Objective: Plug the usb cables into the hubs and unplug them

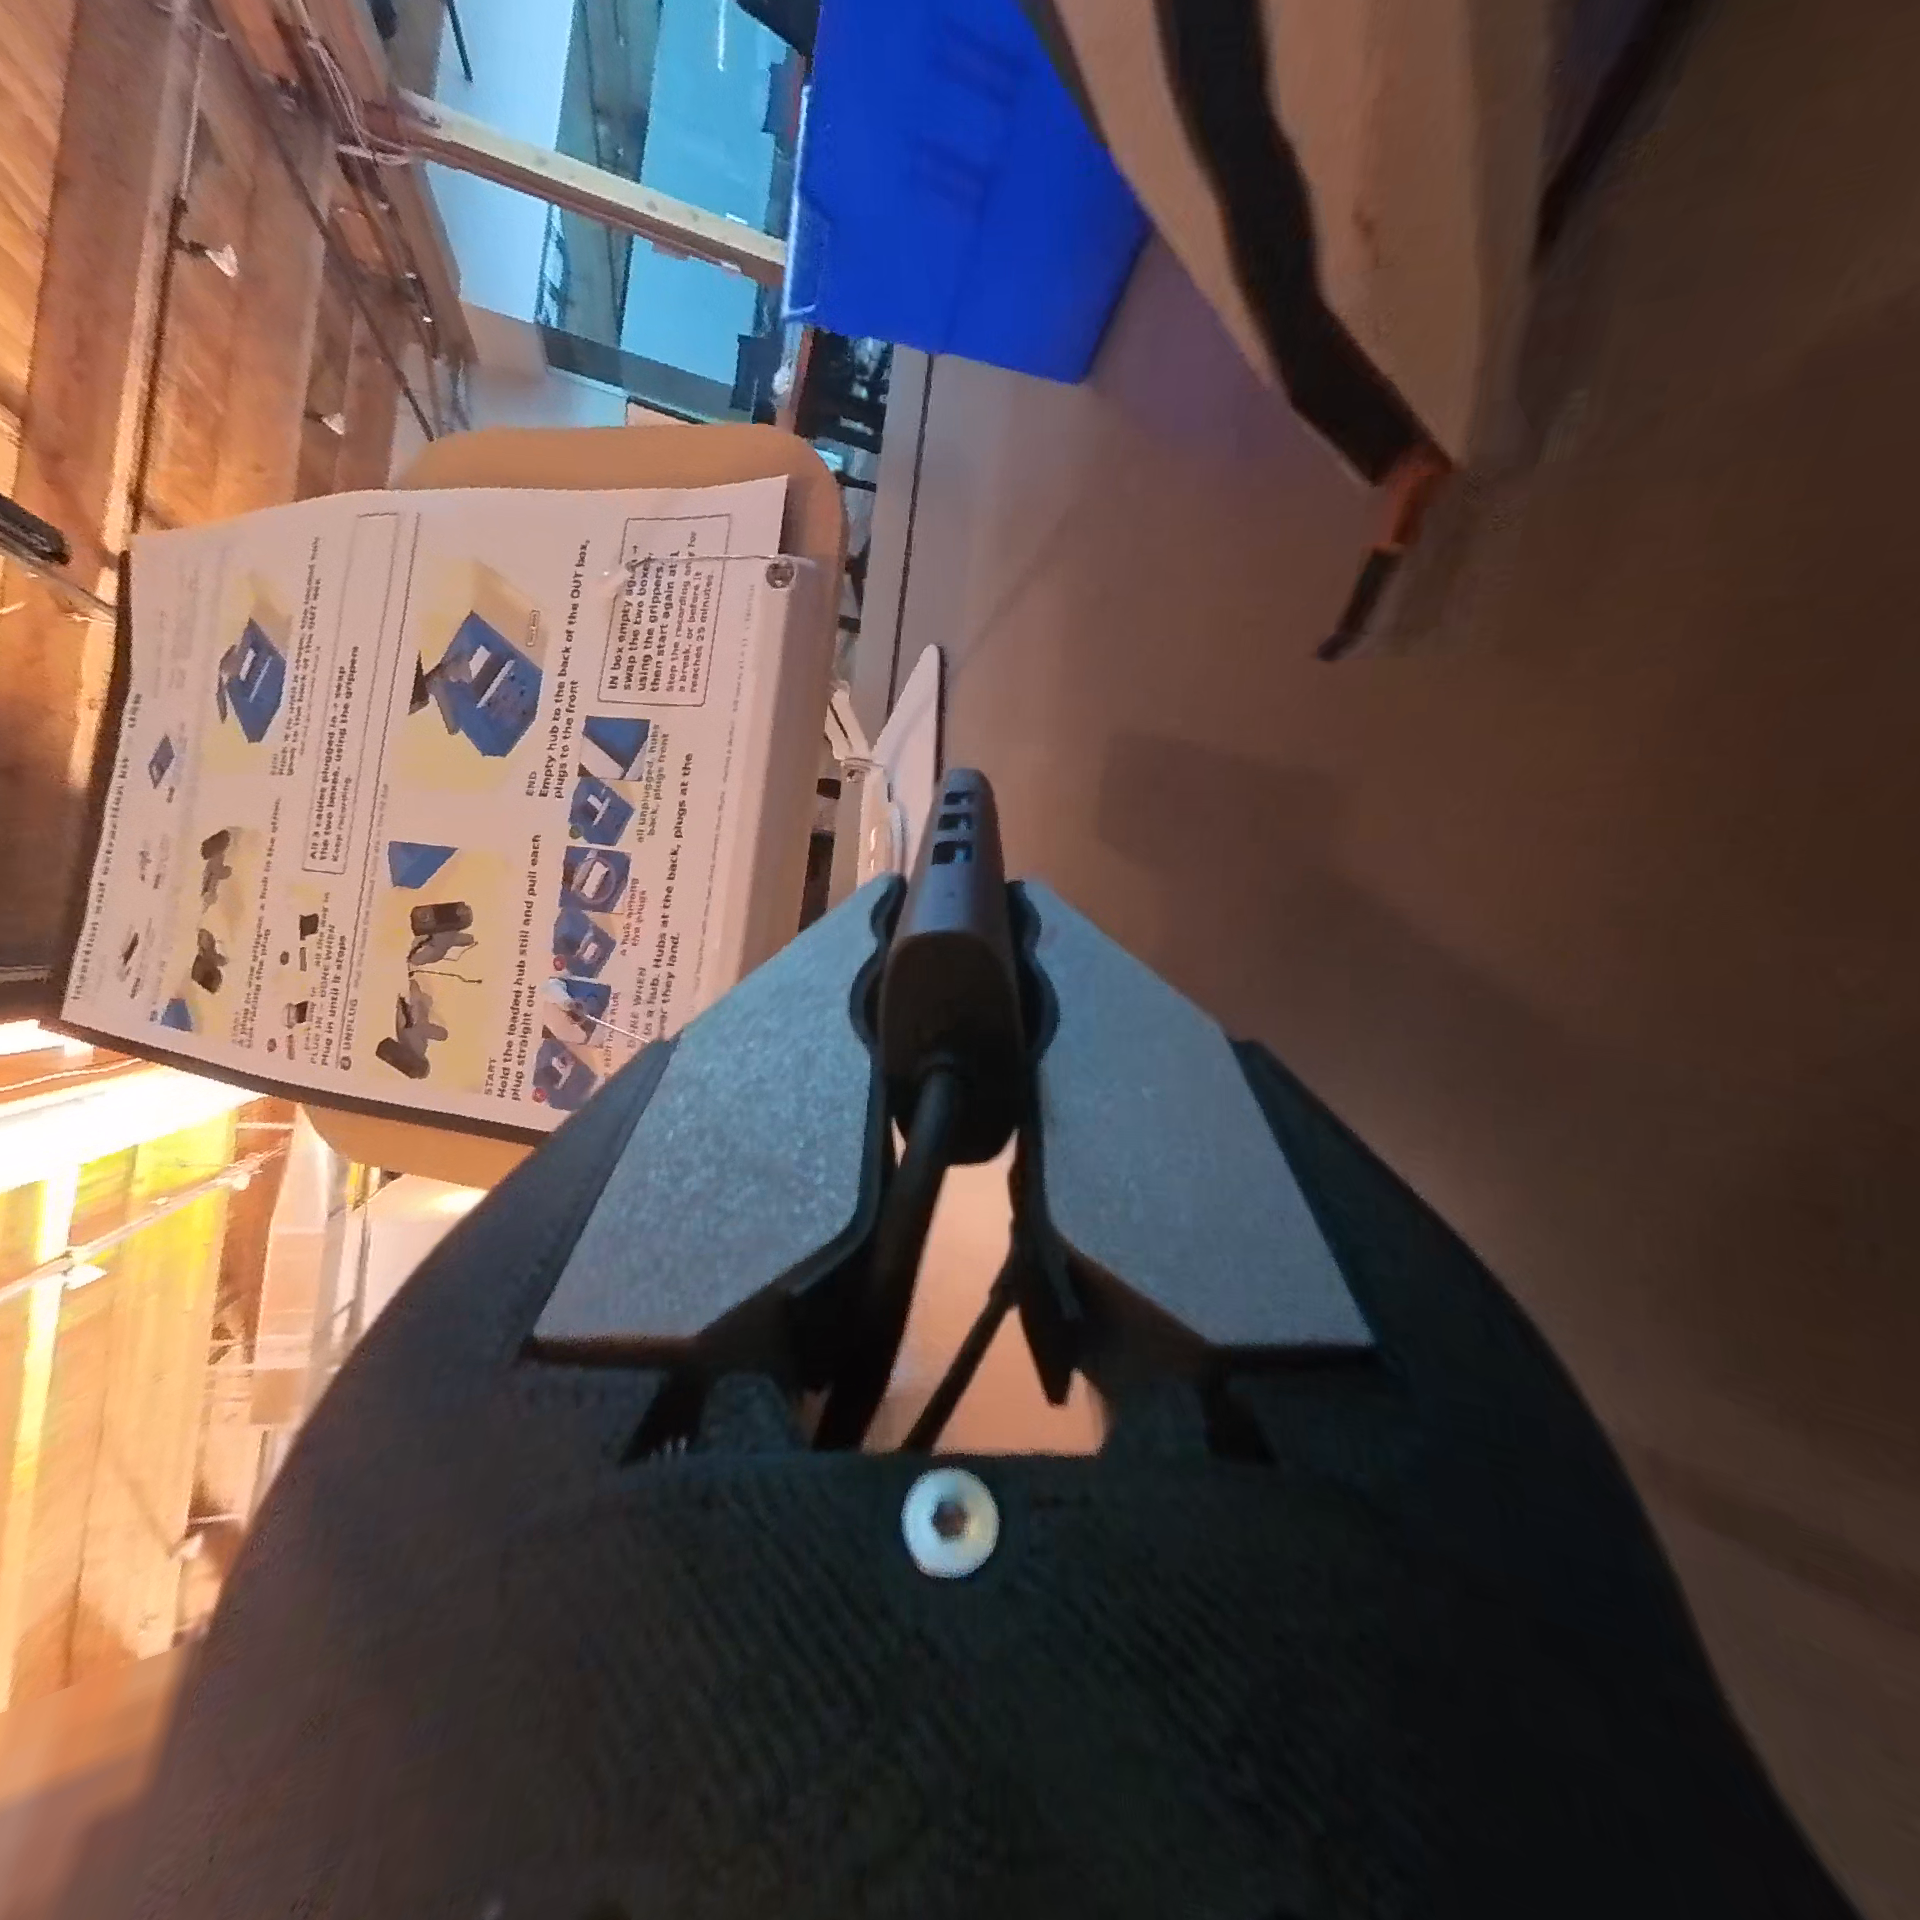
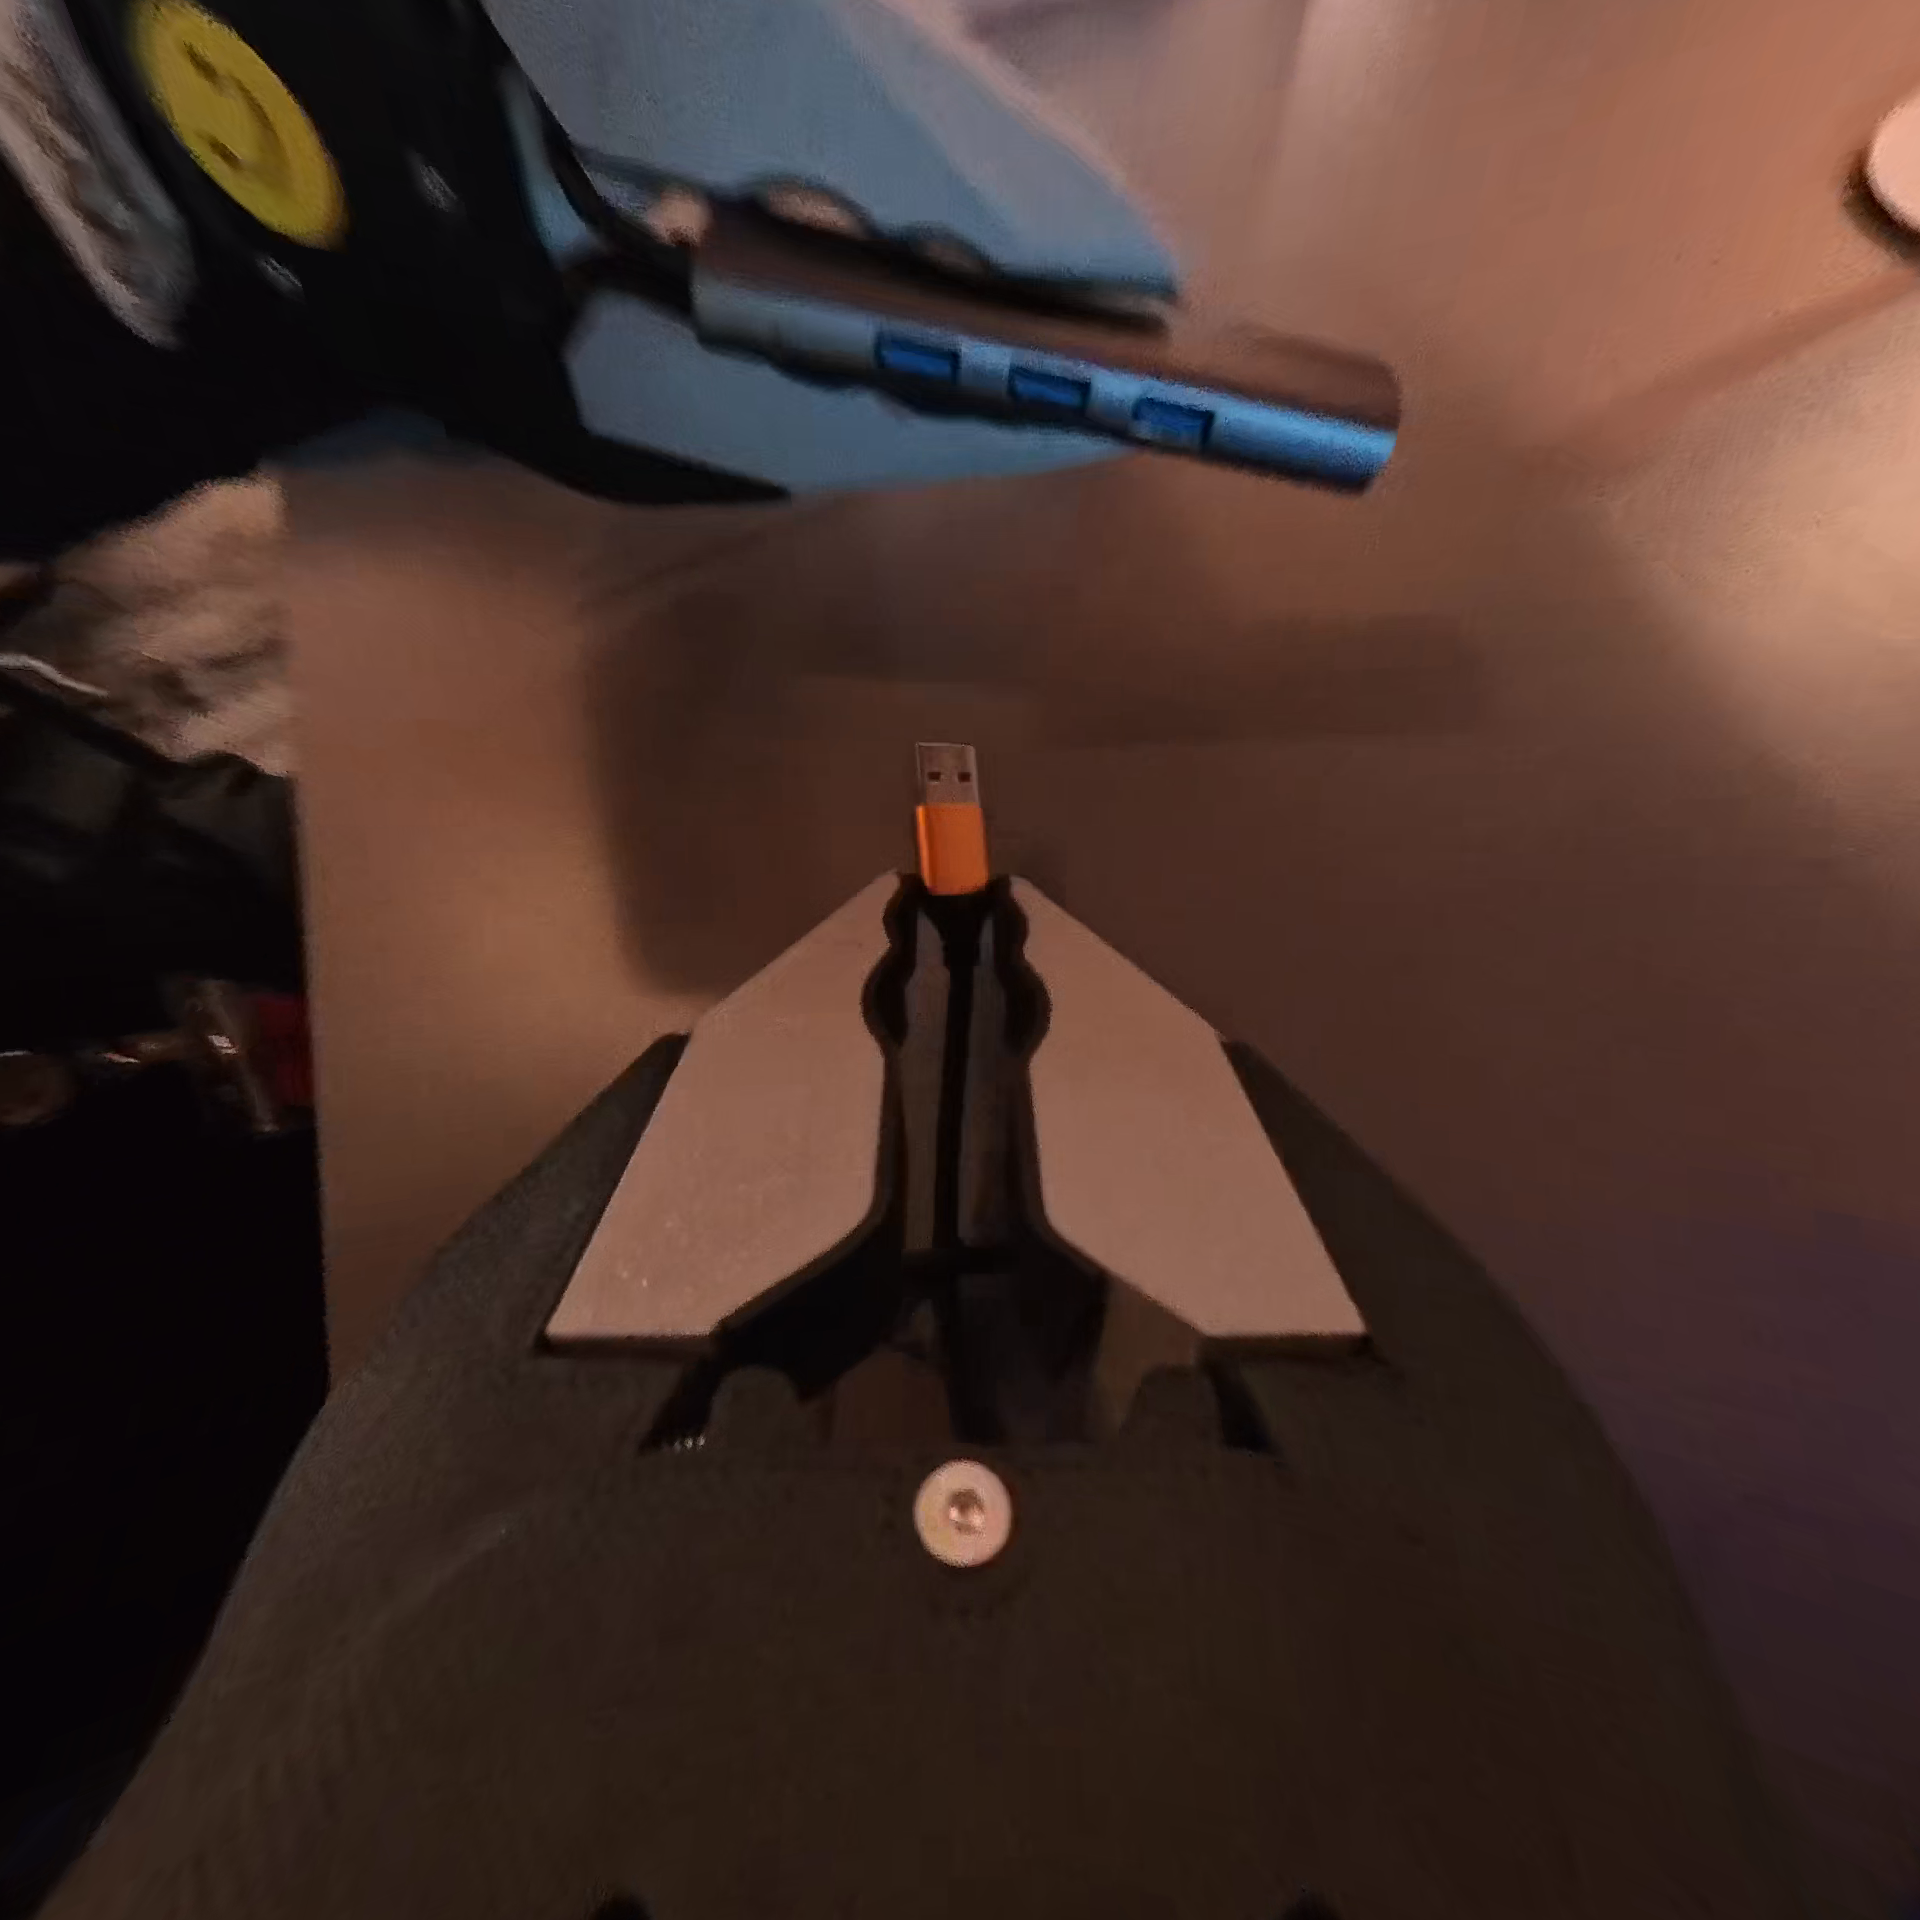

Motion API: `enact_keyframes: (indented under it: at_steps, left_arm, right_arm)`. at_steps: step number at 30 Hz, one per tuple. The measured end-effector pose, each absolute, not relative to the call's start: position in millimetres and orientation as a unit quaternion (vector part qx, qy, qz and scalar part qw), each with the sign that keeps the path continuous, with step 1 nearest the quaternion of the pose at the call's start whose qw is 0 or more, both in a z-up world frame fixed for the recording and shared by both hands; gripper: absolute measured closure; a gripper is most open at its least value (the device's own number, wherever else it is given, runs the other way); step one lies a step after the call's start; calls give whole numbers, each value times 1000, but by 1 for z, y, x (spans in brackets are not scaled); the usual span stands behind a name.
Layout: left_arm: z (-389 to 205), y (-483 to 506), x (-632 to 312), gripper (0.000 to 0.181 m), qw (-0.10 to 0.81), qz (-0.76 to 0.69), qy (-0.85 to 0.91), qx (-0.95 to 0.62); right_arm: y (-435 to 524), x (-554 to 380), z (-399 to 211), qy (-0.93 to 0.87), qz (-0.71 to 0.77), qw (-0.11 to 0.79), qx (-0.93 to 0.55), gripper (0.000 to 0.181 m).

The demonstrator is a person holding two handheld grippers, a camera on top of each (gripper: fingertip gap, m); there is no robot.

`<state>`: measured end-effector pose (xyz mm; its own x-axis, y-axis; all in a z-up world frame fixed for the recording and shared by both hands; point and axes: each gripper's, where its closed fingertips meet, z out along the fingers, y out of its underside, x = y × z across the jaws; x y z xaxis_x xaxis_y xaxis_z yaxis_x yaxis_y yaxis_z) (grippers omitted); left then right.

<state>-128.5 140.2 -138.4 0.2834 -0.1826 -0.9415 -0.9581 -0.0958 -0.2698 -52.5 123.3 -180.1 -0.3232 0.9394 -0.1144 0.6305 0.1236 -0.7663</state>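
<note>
- Left gripper (image 1: 951, 894) clamps the grey hub (image 1: 951, 935); its far end juts past the fingertips, cord trailing back between the fingers
- Right gripper (image 2: 948, 883) pinches an orange plug (image 2: 948, 847); metal tip forward, hub up-left, apart

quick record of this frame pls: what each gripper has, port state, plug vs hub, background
left gripper: shut on hub, near its cable end
right gripper: shut on plug, orange shell, metal tip pointing forward past the fingers
ports: three blue ones in a row, all empty
plug vs hub: apart, not inserted; hub up and left of the plug in the right wrist view
hub cable: black, runs back between the left fingers
background: printed sheet, blue bin
</note>
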Motion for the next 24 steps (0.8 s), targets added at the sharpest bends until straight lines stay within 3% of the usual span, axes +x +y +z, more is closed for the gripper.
enact_keyframes:
  at_steps: [7,24]
  left_arm:
    - [-132,142,-125,164,507,399,445,-621]
    - [-135,142,-116,164,509,387,454,-621]
  right_arm:
    - [127,-46,-127,-697,501,254,-445,170]
    - [134,-51,-138,-705,441,295,-471,170]
